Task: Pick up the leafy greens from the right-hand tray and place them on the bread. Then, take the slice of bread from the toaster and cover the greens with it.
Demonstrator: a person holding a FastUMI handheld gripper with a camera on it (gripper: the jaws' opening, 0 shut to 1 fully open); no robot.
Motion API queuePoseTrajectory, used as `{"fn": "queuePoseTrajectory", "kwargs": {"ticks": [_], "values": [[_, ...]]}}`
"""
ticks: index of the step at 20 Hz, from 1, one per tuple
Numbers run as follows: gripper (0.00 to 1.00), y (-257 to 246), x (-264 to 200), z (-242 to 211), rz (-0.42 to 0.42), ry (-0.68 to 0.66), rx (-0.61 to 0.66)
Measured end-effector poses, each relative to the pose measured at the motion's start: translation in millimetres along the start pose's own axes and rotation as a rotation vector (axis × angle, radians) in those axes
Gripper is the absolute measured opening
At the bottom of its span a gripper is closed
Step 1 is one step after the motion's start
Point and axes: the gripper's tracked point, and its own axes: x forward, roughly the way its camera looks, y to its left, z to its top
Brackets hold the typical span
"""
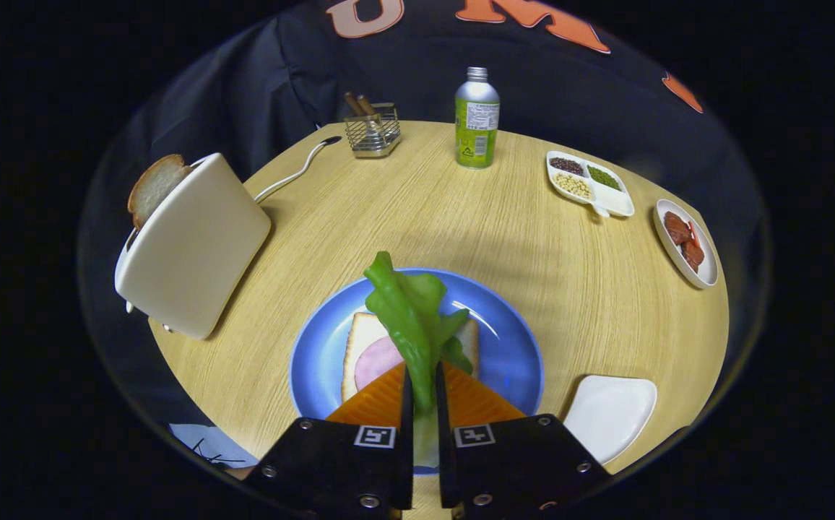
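The claw [423, 401] is clamped narrow on the leafy greens [410, 318], both fingers pinching the stalk so the leaf sticks up over the bread [365, 339] with a ham slice [380, 359] on the blue plate [316, 361]. Off to the left on the tabletop [533, 253], the toaster [193, 245] has a slice of bread [154, 186] poking out. The empty white tray [609, 415] sits just right of the plate.

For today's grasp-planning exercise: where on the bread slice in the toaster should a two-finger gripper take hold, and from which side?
Grip the bread slice by its rounded crust end, which alone sticks out of the toaster slot. Probably come from above, fingers on its two flat faces. The gripper is shut on the leafy greens.
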Motion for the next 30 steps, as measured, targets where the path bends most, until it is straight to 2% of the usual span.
{"fn": "queuePoseTrajectory", "kwargs": {"ticks": [6,9,10,14,17,21,23,30], "values": [[0.32,12.8,-3.1,-4.0,0.028,0.030,-0.006],[0.48,14.3,-9.7,5.4,0.014,0.013,-0.019],[0.50,18.5,-13.3,7.9,0.017,0.007,-0.010],[0.62,33.8,-28.9,26.1,0.050,-0.016,0.011],[0.76,52.0,-45.8,42.1,0.085,-0.032,0.033],[0.88,72.6,-70.4,67.8,0.095,-0.064,0.020],[0.92,88.8,-82.8,80.6,0.116,-0.075,0.019],[0.94,145.7,-114.9,126.1,0.157,-0.119,-0.002]]}}
